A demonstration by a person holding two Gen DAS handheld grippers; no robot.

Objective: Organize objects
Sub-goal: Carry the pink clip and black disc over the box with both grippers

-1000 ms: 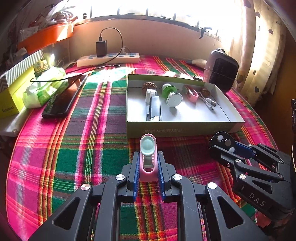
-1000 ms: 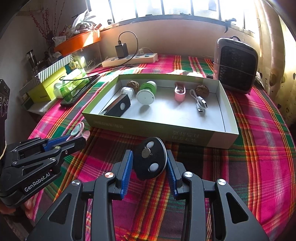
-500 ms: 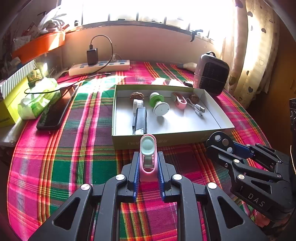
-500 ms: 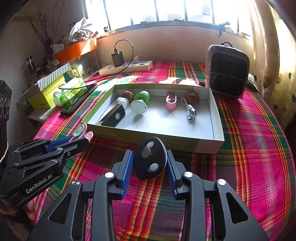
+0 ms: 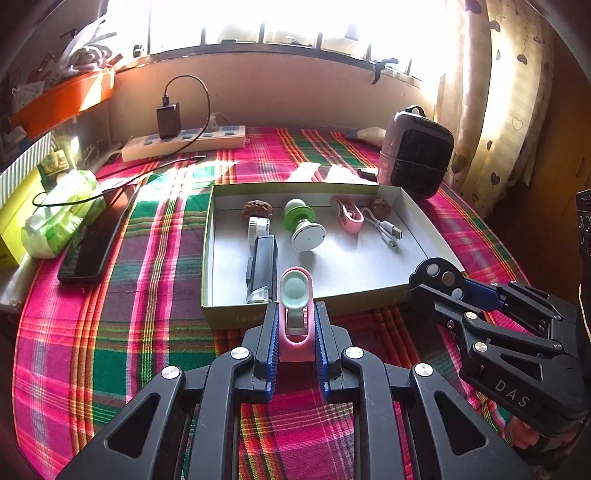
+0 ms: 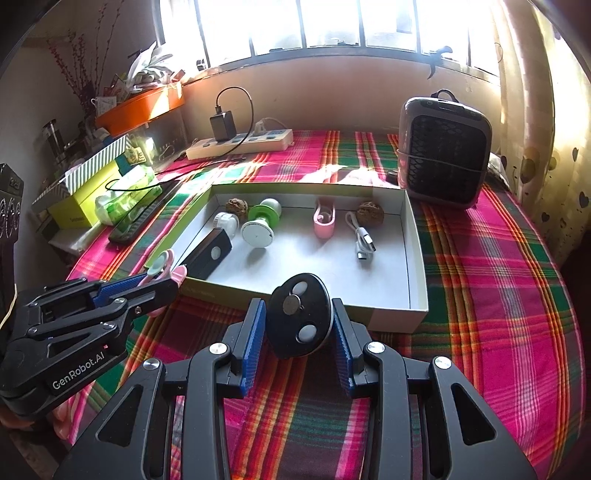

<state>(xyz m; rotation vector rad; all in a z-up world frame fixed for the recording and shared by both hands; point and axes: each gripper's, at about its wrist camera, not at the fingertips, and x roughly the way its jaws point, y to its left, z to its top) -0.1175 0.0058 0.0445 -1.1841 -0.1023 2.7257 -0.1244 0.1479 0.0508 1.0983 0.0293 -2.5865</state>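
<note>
The left gripper (image 5: 295, 328) points forward and downward, its blue-padded fingers (image 5: 271, 343) drawn close together and pressing both sides of a pink clip (image 5: 296, 317) that stands upright between them. The right gripper (image 6: 298, 332) sits just beside it at a like downward tilt, its fingers (image 6: 253, 343) set wider apart and clamped on the flanks of a black oval key fob (image 6: 300, 319). Both grippers hang clear above the tabletop (image 5: 110, 350).

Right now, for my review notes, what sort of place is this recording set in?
Probably a lived-in room at home: a table under a pink-and-green plaid cloth by a sunny barred window, with heart-print curtains, a white power strip and a small grey desk fan.
</note>
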